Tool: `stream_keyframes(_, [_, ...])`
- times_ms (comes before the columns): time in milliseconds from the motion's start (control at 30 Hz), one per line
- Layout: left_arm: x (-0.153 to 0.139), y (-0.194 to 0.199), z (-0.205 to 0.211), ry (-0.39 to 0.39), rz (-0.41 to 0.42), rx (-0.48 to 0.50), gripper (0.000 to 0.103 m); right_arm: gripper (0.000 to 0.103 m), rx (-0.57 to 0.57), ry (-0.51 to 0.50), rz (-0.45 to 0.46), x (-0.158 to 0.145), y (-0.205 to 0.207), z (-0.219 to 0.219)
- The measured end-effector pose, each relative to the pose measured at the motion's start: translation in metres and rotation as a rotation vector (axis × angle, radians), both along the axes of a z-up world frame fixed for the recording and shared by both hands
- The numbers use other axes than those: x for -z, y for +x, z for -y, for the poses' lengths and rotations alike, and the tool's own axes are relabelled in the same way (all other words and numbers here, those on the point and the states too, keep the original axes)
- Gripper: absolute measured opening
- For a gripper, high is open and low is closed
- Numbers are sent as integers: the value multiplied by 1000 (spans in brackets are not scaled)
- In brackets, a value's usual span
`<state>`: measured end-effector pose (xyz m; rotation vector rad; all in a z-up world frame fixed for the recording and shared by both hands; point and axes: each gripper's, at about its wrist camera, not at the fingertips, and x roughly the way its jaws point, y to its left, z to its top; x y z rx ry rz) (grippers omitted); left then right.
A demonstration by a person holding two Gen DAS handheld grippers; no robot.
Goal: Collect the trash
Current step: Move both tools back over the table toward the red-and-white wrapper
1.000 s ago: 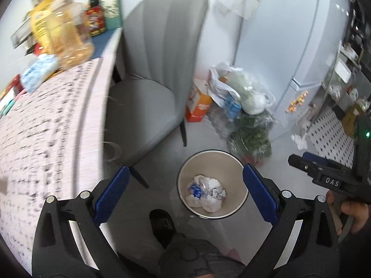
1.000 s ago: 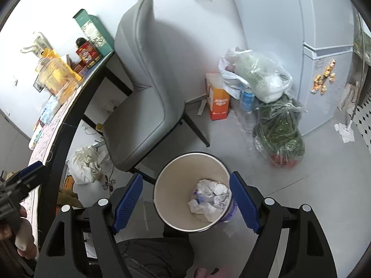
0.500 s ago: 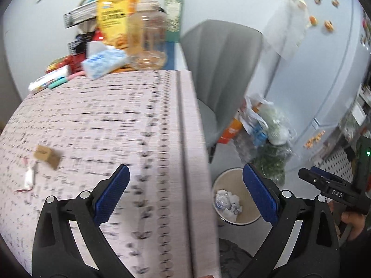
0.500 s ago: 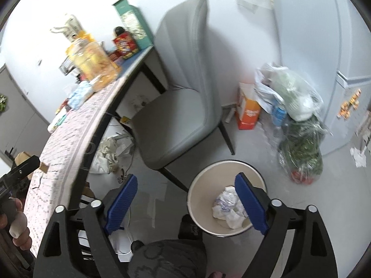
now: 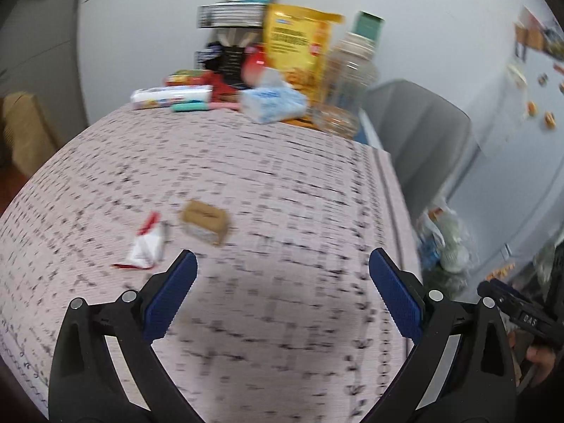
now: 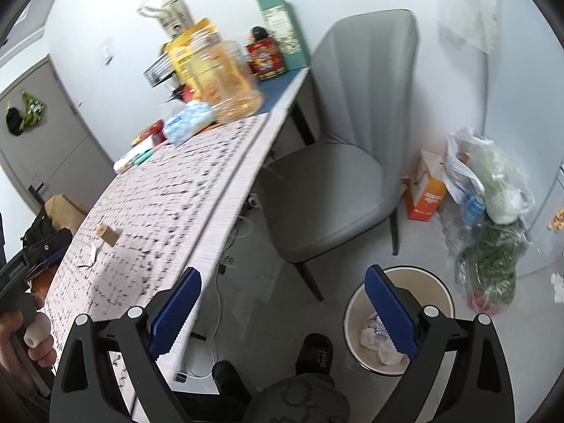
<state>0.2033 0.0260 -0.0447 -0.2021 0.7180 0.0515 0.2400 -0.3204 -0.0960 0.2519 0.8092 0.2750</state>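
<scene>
A crumpled white and red wrapper and a small brown cardboard piece lie on the patterned pink tablecloth. My left gripper is open and empty above the table, just near of both scraps. My right gripper is open and empty, off the table's edge above the floor. A beige trash bin with crumpled white trash stands on the floor under its right finger. The wrapper and cardboard piece also show in the right wrist view.
A tissue pack, a clear jar, a yellow snack bag and boxes crowd the table's far end. A grey chair stands beside the table. Plastic bags and an orange carton sit by the fridge.
My left gripper has swung from over the bin up and left over the table, bringing the wrapper and cardboard close. My right gripper has drawn back from the bin toward the table edge.
</scene>
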Motion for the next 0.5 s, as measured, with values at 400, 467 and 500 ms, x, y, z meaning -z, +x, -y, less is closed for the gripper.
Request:
stream_keyframes(400, [19, -29, -93, -177, 10, -185, 84, 90, -121, -27, 30, -16, 8, -68])
stream_keyframes(467, [24, -32, -104, -197, -2, -210, 77, 89, -140, -29, 29, -15, 8, -79])
stream_keyframes(500, [26, -33, -108, -204, -6, -218, 74, 88, -146, -28, 27, -15, 9, -83])
